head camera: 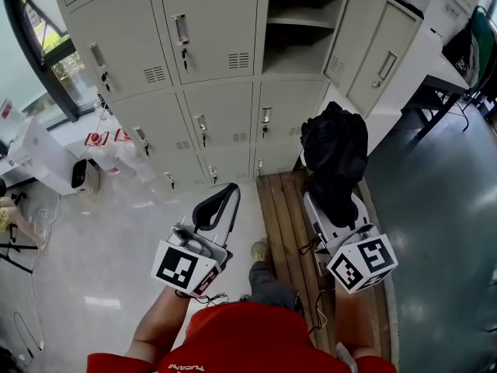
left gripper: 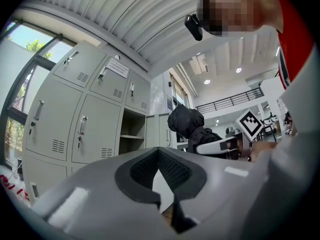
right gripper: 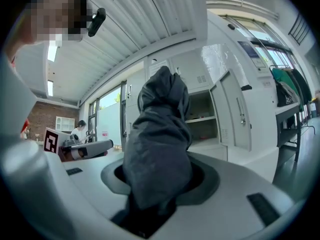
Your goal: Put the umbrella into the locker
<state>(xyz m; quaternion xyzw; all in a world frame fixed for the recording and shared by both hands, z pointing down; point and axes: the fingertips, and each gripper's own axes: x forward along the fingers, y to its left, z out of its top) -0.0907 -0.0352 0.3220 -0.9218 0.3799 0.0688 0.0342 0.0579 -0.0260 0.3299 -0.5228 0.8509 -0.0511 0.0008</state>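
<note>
A folded black umbrella stands up between the jaws of my right gripper, which is shut on its lower end. In the right gripper view the umbrella fills the middle and hides the gap of that gripper. My left gripper is held beside it at the left, shut, with nothing between its pads. The open locker is ahead in the top row of the locker wall, its door swung out to the right. From the left gripper view the umbrella shows in front of that locker.
Closed grey locker doors fill the wall left of and below the open one. A wooden slatted platform lies on the floor under my right arm. A white box and small items stand at the left; a desk is at the right.
</note>
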